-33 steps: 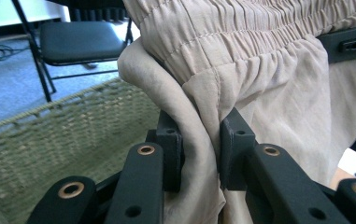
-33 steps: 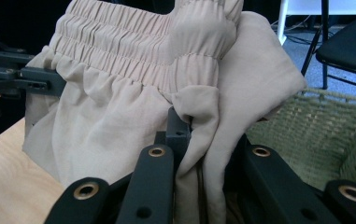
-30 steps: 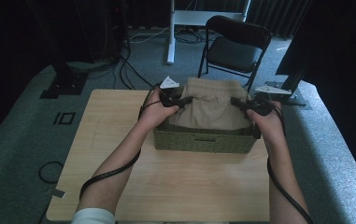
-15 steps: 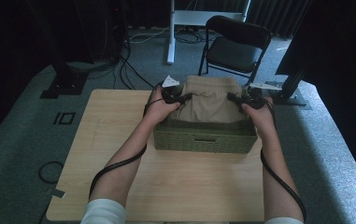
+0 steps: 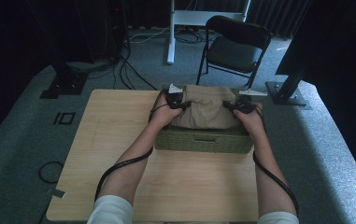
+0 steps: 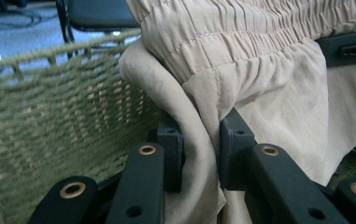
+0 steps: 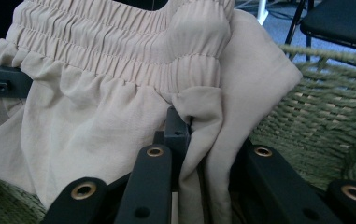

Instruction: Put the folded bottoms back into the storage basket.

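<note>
A beige cloth (image 5: 207,112) with a gathered elastic band lies folded in a green woven basket (image 5: 203,141), which stands on the far right part of a wooden table (image 5: 119,140). The left gripper (image 5: 183,105) is clamped on the cloth's left edge; in the left gripper view (image 6: 201,154) a fold of fabric is pinched between its two black jaws, with the basket wall just to the left. The right gripper (image 5: 227,106) grips the cloth's right edge; in the right gripper view (image 7: 199,154) bunched fabric is squeezed between its jaws, and the basket wall rises to the right. Both grippers sit over the far half of the basket, near its left and right walls, with the cloth spread between them and its elastic band along the far side. The person's forearms reach in from the near edge of the table. A black folding chair (image 5: 235,49) stands on the grey carpet beyond the table.
</note>
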Motion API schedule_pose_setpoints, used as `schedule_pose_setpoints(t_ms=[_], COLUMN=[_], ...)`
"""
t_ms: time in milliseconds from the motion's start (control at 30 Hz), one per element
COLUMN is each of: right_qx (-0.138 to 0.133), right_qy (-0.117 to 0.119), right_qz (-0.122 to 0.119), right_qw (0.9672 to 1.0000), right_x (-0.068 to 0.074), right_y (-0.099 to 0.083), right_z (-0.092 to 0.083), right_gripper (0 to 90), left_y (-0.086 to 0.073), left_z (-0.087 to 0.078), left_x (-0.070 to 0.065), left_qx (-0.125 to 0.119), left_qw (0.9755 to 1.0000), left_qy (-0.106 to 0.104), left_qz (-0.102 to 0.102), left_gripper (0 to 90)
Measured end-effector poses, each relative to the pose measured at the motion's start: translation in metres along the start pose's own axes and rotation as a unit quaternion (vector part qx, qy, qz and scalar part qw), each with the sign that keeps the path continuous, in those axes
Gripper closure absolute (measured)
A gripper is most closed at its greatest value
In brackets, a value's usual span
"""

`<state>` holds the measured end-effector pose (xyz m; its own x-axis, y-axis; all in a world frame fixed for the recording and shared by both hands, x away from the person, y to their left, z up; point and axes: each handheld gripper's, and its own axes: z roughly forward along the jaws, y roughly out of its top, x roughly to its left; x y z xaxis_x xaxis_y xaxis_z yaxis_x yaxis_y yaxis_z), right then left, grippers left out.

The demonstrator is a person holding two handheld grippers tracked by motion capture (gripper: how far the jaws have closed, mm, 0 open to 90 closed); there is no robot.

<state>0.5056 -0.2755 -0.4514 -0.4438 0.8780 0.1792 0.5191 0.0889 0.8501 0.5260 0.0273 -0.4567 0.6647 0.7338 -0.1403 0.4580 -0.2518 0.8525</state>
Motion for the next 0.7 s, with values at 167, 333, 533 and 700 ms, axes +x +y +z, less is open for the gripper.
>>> schedule_pose_setpoints(t_ms=[167, 333, 533, 700], right_qx=[0.012, 0.045, 0.071, 0.099], right_qy=[0.001, -0.007, -0.013, -0.021], right_qz=[0.011, 0.02, 0.028, 0.029], right_qw=[0.9999, 0.9988, 0.997, 0.9945], right_x=[-0.004, -0.007, -0.01, -0.011], right_y=[-0.005, -0.014, -0.024, -0.025], right_z=[0.01, 0.023, 0.034, 0.037], right_gripper=[78.3, 78.0, 77.7, 75.7], left_y=[-0.004, -0.014, -0.022, -0.026], left_z=[0.006, 0.018, 0.028, 0.033], left_x=[0.003, 0.008, 0.01, 0.011], left_qx=[0.003, 0.031, 0.052, 0.067], left_qw=[1.0, 0.9994, 0.9985, 0.9975], left_qy=[0.006, 0.008, 0.008, 0.005], left_qz=[-0.001, -0.011, -0.014, -0.023], left_gripper=[75.6, 75.4, 75.4, 74.9])
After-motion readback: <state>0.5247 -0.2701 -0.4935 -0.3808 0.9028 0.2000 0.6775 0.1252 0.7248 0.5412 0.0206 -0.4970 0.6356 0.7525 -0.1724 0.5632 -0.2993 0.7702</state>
